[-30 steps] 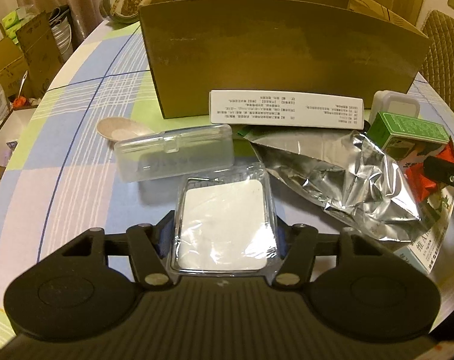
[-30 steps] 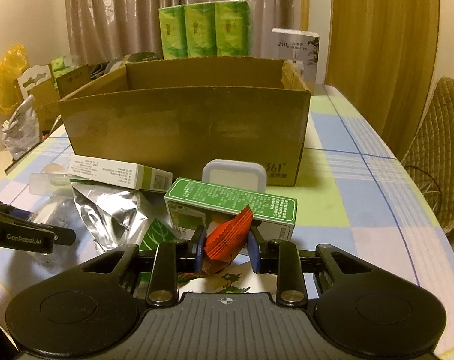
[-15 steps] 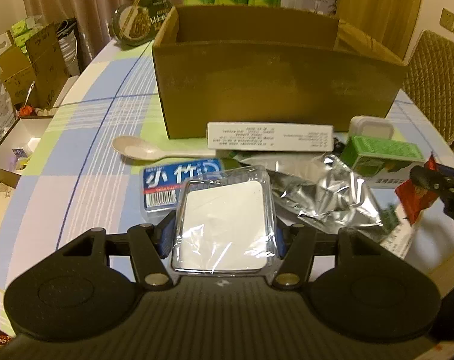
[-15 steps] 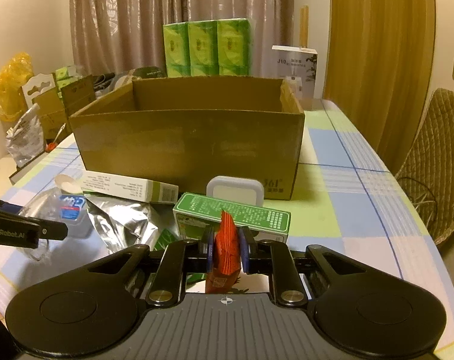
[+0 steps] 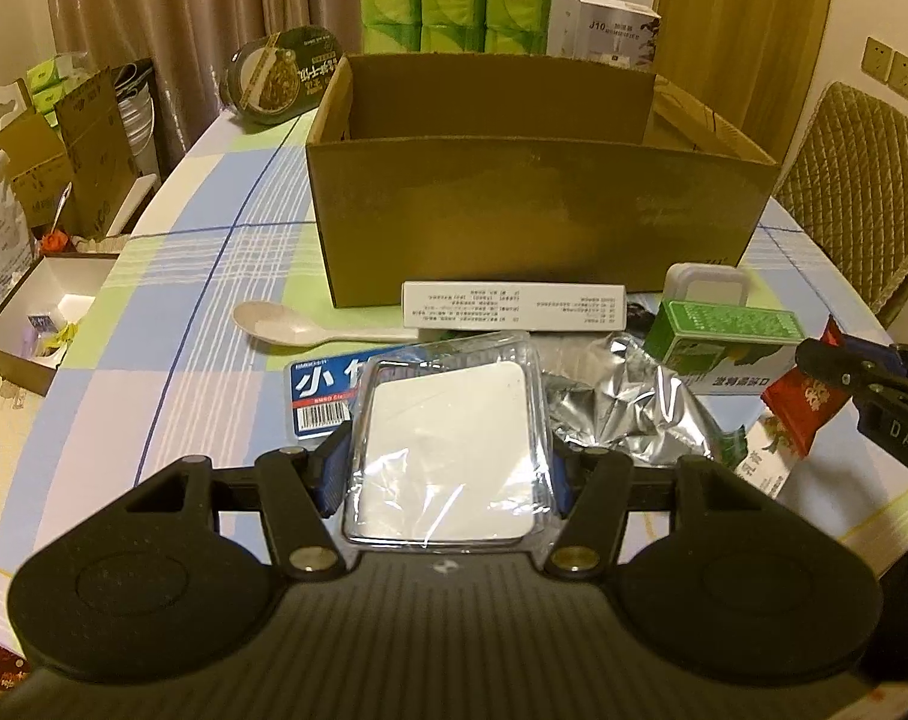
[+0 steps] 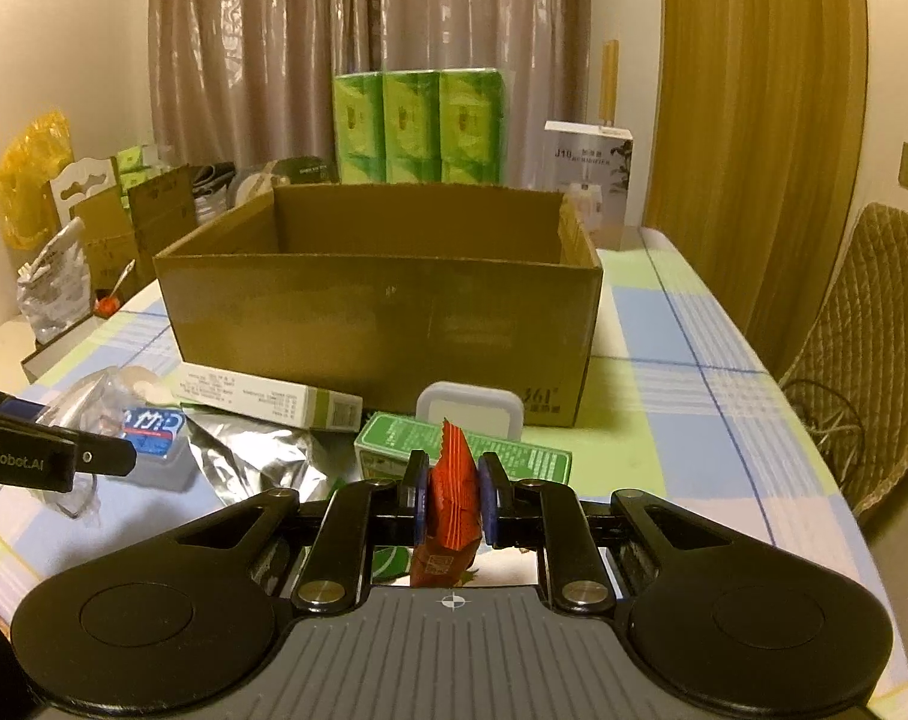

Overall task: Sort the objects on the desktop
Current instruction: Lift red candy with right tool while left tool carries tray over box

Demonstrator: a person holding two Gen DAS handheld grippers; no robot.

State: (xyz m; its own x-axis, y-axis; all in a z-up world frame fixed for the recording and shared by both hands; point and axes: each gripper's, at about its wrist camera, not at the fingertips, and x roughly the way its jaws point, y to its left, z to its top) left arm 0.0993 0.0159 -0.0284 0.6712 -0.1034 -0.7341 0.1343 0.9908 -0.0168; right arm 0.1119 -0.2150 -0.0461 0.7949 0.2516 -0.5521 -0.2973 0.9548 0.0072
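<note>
1. the left tool (image 5: pixel 447 474) is gripping a clear plastic pack (image 5: pixel 447 450) with a white square insert, its blue pads pressing the pack's two sides, and is holding it above the table (image 5: pixel 171 360).
2. the right tool (image 6: pixel 450 501) is pinching a red sachet (image 6: pixel 454 492) upright between its pads, the sachet's zigzag top edge sticking up above the fingers.
3. an open cardboard box (image 5: pixel 532 216) is standing on the checked cloth beyond both tools, its near wall facing them.
4. a long white printed carton (image 5: pixel 514 303) is lying just in front of the box wall, with a pale spoon (image 5: pixel 285 327) to its left.
5. a blue-labelled case (image 5: pixel 321 396) is lying partly behind the held pack.
6. a crumpled silver foil bag (image 5: pixel 634 408) is lying to the right of the pack, between the two tools.
7. a green carton (image 6: pixel 463 447) is lying just beyond the red sachet, and a small white container (image 6: pixel 469 411) is standing behind it, near the box.
8. green tissue packs (image 6: pixel 417 120) are standing behind the box.
</note>
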